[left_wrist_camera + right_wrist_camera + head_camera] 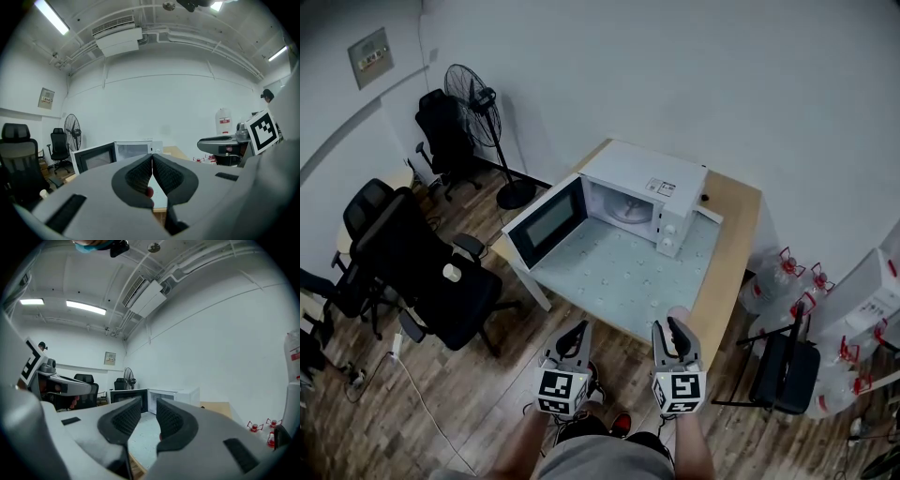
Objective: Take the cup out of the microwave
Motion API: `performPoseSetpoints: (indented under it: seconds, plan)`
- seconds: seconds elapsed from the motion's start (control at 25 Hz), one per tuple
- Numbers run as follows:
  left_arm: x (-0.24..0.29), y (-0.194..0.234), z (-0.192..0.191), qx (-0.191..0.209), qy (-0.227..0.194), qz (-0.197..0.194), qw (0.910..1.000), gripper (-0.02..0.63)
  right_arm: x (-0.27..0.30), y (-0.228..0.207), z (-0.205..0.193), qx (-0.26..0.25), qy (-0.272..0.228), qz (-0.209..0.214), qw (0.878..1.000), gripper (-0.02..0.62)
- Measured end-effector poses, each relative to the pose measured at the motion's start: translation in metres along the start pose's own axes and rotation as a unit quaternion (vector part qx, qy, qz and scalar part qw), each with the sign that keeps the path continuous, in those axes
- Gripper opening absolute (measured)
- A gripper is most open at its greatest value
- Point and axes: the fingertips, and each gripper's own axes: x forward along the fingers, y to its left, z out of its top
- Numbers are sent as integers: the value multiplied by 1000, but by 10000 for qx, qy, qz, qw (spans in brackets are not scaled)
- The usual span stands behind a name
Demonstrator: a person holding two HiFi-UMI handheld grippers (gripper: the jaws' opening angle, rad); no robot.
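Head view is showing both tools hovering side by side just off the near edge of the counter (734, 246), over wood floor, each w/ its marker cube facing up. The left hand-held gripper (576, 334) is pointing toward the open microwave door (546, 221). In the left gripper view its jaws are sitting shut, tip to tip, w/ nothing btwn them. The right hand-held gripper (672, 328) is aiming about level at the microwave (649, 176). In the right gripper view its jaws are standing a narrow gap apart and gripping nothing, w/ only counter top showing btwn them.

A small pale round thing, prob. the cup (678, 312), is sitting on the counter edge just ahead of the right tool's tips; it's too small to be sure. The microwave is standing well beyond it, door swung out to the left, a pale turntable showing inside. Bare counter top is lying btwn the two.

- **Left of the left tool:** a black office chair (441, 281) is standing close by, w/ a pedestal fan (474, 94) further off by the wall.
- **Right of the right tool:** water jugs (776, 279) w/ red handles and a black folding chair (783, 367) are crowding the floor.

The label on the microwave top and the wall plaque (370, 56) are too small to read. The cubes are carrying black-and-white square codes only.
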Motion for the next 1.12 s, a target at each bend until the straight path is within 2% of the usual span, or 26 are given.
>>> performPoseSetpoints:
  seconds: [0.28,0.6,1.12]
  plan:
    - [-15,-1,-5,-74,-6,103,9999,25,-13,12,4,-119,-19,124,9999,72]
    - [-29,-3,-7,-108,4,160,9998,25,-22,22,-8,-1,111,189,9998,34]
    - [-36,-6,-6,-111,-16,201,9997,25,-26,29,-12,-32,179,311,9994,17]
